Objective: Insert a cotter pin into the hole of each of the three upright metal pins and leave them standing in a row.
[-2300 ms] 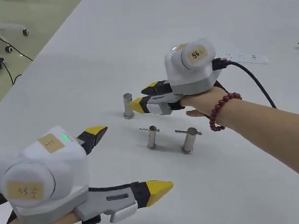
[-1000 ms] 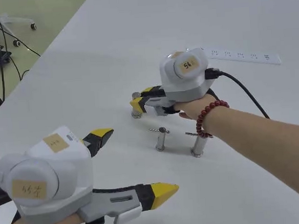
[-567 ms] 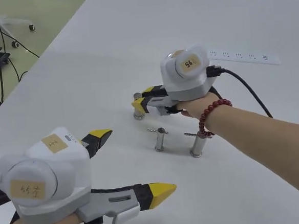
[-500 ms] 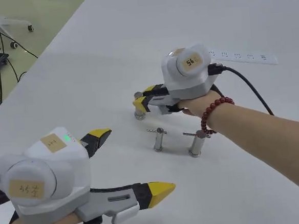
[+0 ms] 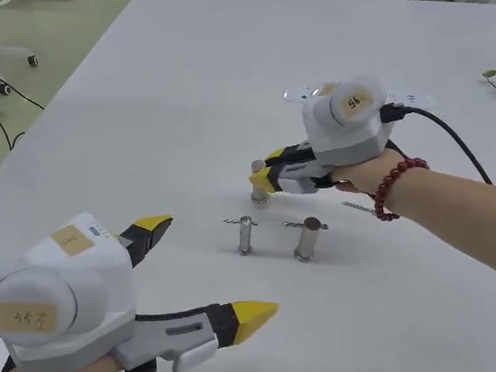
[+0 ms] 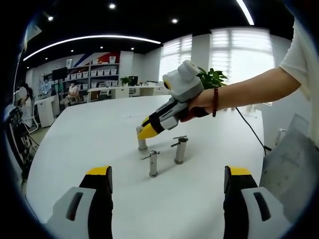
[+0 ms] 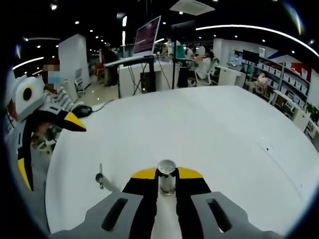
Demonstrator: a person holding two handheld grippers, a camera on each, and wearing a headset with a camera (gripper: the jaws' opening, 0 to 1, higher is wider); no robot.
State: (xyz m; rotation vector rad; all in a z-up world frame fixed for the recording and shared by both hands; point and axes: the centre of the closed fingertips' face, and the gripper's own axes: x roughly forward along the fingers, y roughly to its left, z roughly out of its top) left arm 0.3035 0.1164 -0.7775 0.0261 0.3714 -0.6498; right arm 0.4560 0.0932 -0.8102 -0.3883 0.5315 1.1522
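Right gripper (image 5: 263, 179) is clamped on the third metal pin (image 5: 259, 190), jaws pinching its upper shaft. The pin is upright, base on the tabletop (image 5: 182, 88). I read this as steadying it, or nudging it into line, ready for its cotter.

The near-left pin (image 5: 245, 235) and near-right pin (image 5: 305, 238) stand free just beside it. Each has a cotter pin (image 5: 236, 222) through its head. All three sit mid-tabletop, well in from the left edge.

A thin sliver (image 5: 357, 205) lies by the right wrist, possibly the spare cotter; too small to be sure.

Left gripper (image 5: 204, 269) is spread wide, holds nothing and hangs toward the near edge. Waiting, I judge.

The right gripper view shows the held pin's cap bare between the yellow tips, with its hole hidden. The left gripper view gives the side-on layout: a triangle, not a row, with the held pin set back behind the other two.
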